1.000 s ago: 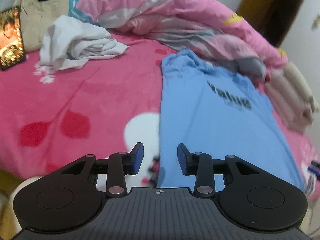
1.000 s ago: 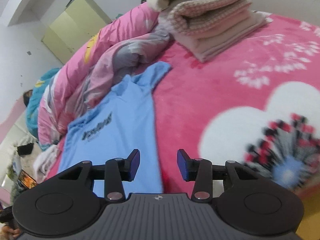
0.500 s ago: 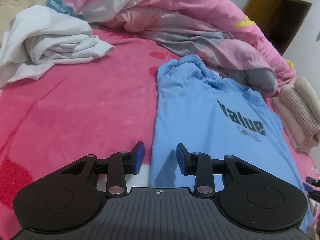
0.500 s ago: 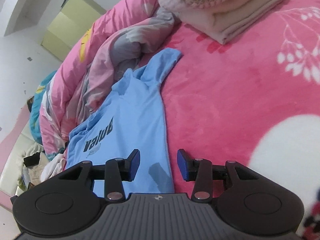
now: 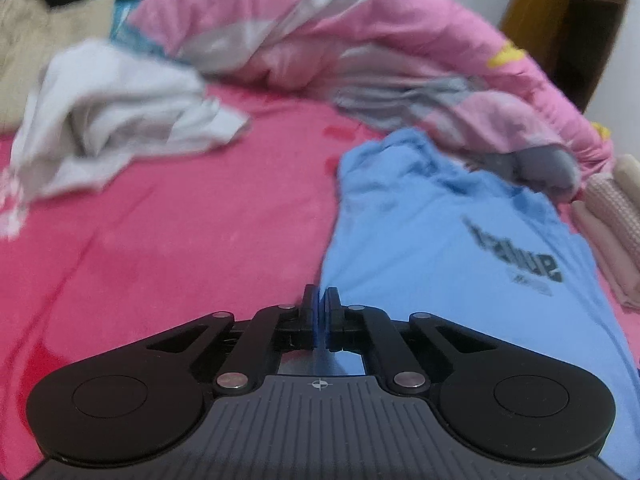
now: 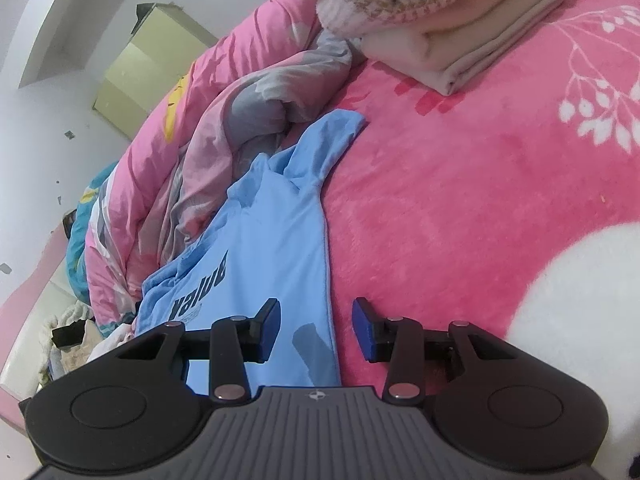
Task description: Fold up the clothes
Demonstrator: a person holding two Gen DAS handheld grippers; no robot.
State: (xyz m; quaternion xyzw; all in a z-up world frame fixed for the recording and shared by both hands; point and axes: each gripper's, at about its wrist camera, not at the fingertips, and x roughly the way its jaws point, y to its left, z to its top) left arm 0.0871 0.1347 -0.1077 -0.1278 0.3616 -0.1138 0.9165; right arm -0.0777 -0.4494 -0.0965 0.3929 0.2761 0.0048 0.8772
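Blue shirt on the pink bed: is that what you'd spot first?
Yes, the blue shirt lies flat on the pink blanket, beside the rumpled quilt. The left gripper is shut at its one edge; the right gripper waits open over the other.

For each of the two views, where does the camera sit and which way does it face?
Left wrist: sits behind the left hand-held gripper, facing down along the blue shirt's left edge; jaws closed on the hem.
Right wrist: sits behind the right hand-held gripper, facing the shirt's right edge; jaws open.
Shared: shirt, pink quilt, folded stack.
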